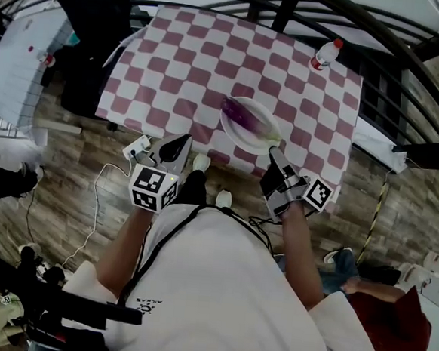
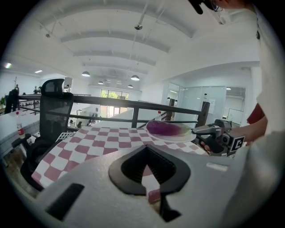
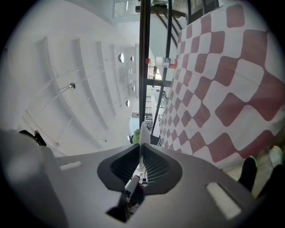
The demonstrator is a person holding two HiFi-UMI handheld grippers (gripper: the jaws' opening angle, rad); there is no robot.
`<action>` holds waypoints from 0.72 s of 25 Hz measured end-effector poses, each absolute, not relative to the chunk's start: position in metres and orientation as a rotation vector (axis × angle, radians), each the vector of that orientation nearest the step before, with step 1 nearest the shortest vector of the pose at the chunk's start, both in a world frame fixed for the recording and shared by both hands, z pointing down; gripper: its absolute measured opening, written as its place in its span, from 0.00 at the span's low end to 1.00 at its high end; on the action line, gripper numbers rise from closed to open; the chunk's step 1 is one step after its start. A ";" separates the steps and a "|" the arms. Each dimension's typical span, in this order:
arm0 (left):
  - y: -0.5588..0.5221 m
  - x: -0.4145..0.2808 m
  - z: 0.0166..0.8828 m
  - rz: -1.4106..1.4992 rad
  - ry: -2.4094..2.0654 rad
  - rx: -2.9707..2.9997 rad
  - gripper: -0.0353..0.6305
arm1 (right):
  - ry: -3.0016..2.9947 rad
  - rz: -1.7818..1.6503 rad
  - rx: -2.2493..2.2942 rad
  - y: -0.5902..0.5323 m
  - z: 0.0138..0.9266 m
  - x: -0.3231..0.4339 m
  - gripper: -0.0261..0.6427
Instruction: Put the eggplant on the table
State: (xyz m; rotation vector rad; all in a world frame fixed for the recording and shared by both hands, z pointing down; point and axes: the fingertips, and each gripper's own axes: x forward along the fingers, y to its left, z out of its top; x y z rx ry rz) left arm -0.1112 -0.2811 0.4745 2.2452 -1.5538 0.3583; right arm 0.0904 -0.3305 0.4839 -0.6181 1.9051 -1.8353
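**Eggplant on a plate, plate's rim clamped in the right gripper**

The eggplant (image 1: 245, 115) is seen lying on a white plate (image 1: 236, 137) over the near part of the checked tablecloth (image 1: 213, 64) – purple along most of its length, greenish at the end nearest the right gripper (image 1: 273, 152). That gripper's jaws are closed on the plate's near rim, which is shown edge-on as a thin white line between them in the right gripper view. The eggplant itself is touched by neither gripper. Whether the plate rests on the cloth or is held just above it cannot be told.

The left gripper (image 1: 183, 139) is held at the table's near edge, to the left of the plate and apart from it; its jaws are drawn together with nothing between them.

A bottle (image 1: 326, 54) with a red cap is stood at the far right of the table – its label cannot be read. Small print on the person's shirt (image 1: 196, 283) is too small to be made out
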 end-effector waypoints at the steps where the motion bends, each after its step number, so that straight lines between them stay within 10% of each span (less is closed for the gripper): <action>1: -0.289 -0.113 0.473 0.357 -1.544 2.256 0.06 | 1.908 -1.833 -0.632 -0.336 0.487 0.089 0.09; 18: -0.394 -0.140 0.499 0.436 -1.383 2.324 0.06 | 2.002 -1.826 -0.626 -0.440 0.553 0.041 0.09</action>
